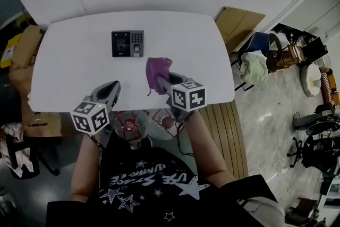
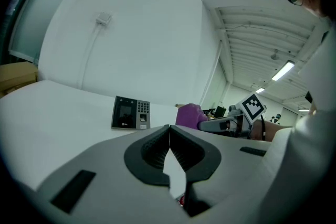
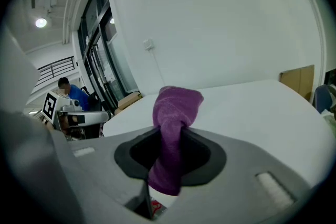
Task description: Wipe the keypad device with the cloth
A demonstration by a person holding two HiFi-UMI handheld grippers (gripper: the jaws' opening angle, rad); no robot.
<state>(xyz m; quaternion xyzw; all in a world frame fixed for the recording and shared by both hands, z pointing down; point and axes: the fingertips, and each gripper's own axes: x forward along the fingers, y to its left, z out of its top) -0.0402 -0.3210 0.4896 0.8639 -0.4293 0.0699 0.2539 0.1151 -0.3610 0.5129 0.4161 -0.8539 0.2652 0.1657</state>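
The black keypad device [image 1: 127, 43] lies flat on the white table [image 1: 79, 61], towards its far middle; the left gripper view shows the keypad device [image 2: 130, 113] ahead and left of centre. My right gripper [image 1: 159, 81] is shut on a purple cloth [image 1: 158, 73], lifted above the table, near and right of the device. The cloth [image 3: 172, 128] is pinched between the jaws and bunches above them in the right gripper view. My left gripper [image 1: 112, 89] hovers at the table's near edge, jaws shut with nothing between them [image 2: 169, 136].
Cardboard boxes [image 1: 26, 48] stand left of the table and a flat cardboard sheet [image 1: 237, 24] to the right. A chair with a pale cloth [image 1: 255, 66] and other clutter fill the floor on the right. A white wall runs behind the table.
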